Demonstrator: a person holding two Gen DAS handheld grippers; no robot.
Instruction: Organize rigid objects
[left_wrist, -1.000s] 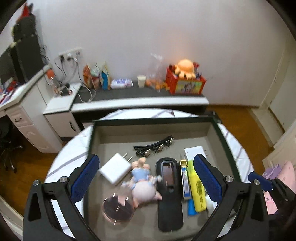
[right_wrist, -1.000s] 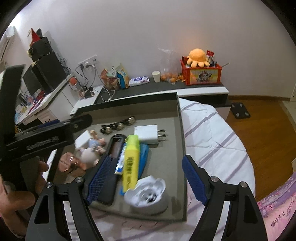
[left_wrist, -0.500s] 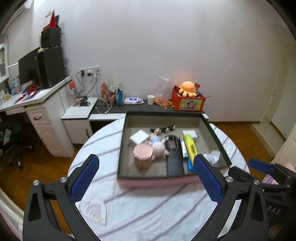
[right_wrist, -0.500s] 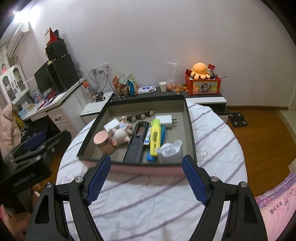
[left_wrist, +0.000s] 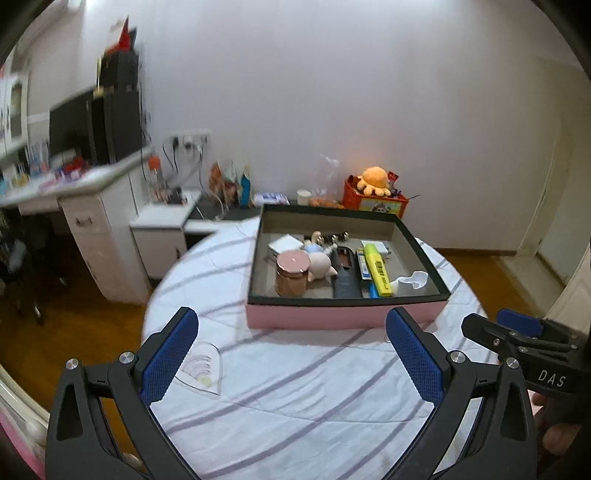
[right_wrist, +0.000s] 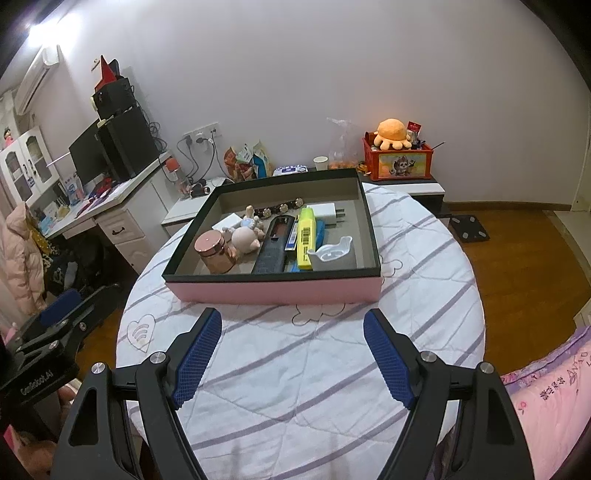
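The shallow pink-sided cardboard box with a black rim and grey floor (right_wrist: 273, 290) sits toward the far edge of the round table under a white quilted cloth with purple stripes (right_wrist: 295, 369), and it holds every rigid item of the task, so the sorting appears complete or nearly so. At the box's left end, near its front wall, stands the copper-pink round jar with a flat lid (right_wrist: 214, 251), upright, probably because it is the tallest piece. Just right of it lies the pale pig-shaped figurine (right_wrist: 245, 236), touching or nearly touching the jar. Next lies the long black remote-like case (right_wrist: 273, 245), lengthwise from front wall toward back. To its right the yellow rectangular highlighter-style block (right_wrist: 306, 236) lies parallel, packing the slim pieces side by side. The white square wall charger (right_wrist: 327, 212) rests behind it, prongs toward the right wall. The clear plastic scoop-like holder (right_wrist: 332, 253) occupies the front right corner. Both tools hover over the near edge of the table, well apart from the box: the left gripper (left_wrist: 291, 362) and the right gripper (right_wrist: 291, 362) each stand spread and empty.
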